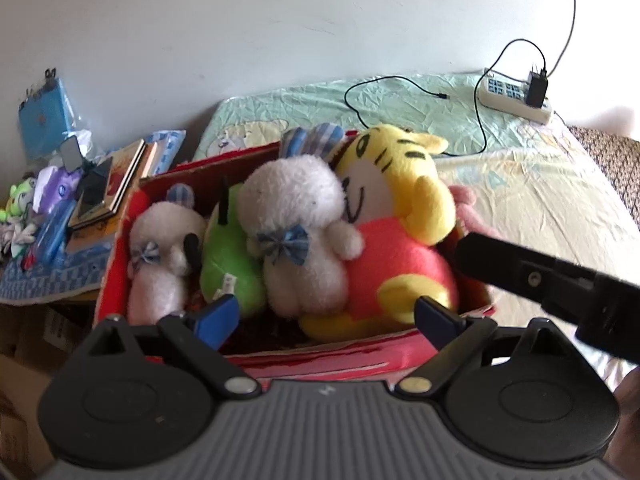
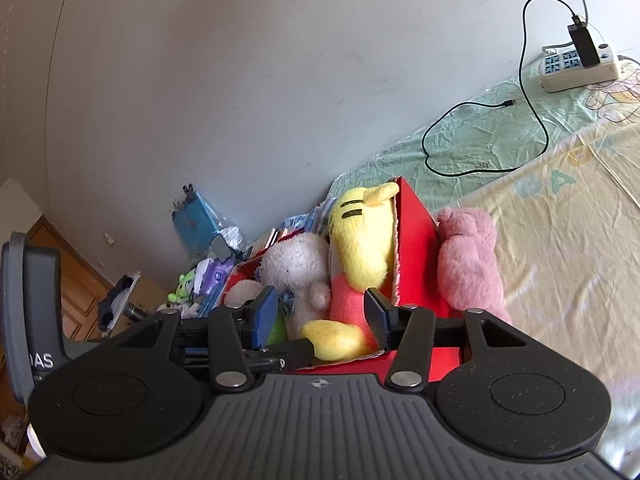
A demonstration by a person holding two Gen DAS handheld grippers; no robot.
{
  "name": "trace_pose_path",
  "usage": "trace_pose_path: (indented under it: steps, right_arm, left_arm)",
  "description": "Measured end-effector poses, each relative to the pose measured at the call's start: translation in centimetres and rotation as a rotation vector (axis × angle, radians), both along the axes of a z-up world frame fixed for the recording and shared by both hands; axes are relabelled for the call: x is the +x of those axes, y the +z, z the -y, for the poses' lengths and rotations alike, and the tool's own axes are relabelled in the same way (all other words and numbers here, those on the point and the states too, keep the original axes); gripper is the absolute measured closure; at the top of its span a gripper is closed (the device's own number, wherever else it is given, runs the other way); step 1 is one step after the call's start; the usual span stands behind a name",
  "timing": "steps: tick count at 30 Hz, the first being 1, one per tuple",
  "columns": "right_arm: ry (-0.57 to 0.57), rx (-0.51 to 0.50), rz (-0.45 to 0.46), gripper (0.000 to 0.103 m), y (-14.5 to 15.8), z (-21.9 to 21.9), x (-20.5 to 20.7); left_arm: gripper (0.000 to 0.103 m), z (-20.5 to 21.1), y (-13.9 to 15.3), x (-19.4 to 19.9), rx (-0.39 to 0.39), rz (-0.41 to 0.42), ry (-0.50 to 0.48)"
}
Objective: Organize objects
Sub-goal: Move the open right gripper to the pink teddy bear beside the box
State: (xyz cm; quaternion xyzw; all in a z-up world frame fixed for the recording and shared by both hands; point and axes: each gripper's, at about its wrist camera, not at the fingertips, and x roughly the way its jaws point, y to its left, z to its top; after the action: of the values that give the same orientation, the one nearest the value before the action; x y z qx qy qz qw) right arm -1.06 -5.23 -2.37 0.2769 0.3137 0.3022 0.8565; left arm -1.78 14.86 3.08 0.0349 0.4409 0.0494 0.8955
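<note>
Hovering over red box [image 1: 116,280] of plush toys: left tongs [image 1: 326,316] spread wide, empty; right tongs [image 2: 320,312] likewise released.

Count: one red box [image 1: 120,264]; two white plush toys [image 1: 296,216] [image 1: 164,248]; one green plush [image 1: 224,256]; one yellow tiger plush [image 1: 392,216]; one pink plush [image 2: 468,256]; one power strip [image 1: 516,98]; one black charger [image 1: 537,84].

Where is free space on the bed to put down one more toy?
Bare sheet lies right of the pink plush, between it and the power strip; only a black cable loops there. The red box is packed, the side table cluttered.
</note>
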Motion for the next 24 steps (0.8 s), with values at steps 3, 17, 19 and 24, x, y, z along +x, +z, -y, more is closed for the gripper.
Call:
trace_pose_path:
  steps: [3, 17, 19, 24]
  right_arm:
    - [0.031, -0.003, -0.012, 0.052, -0.2, 0.8, 0.5]
    - [0.171, 0.014, -0.067, 0.054, -1.3, 4.0, 1.8]
    - [0.184, 0.015, -0.079, 0.054, -1.6, 4.5, 1.9]
    - [0.211, 0.010, -0.122, 0.054, -2.8, 5.5, 2.1]
  left_arm:
    - [0.007, 1.2, 0.0, 0.0, 0.013, -0.003, 0.020]
    - [0.007, 5.1, -0.6, -1.8, 0.018, -0.029, 0.102]
    - [0.007, 5.6, -1.1, -1.9, 0.013, -0.041, 0.111]
    - [0.007, 7.1, -2.8, -1.8, 0.015, -0.099, 0.129]
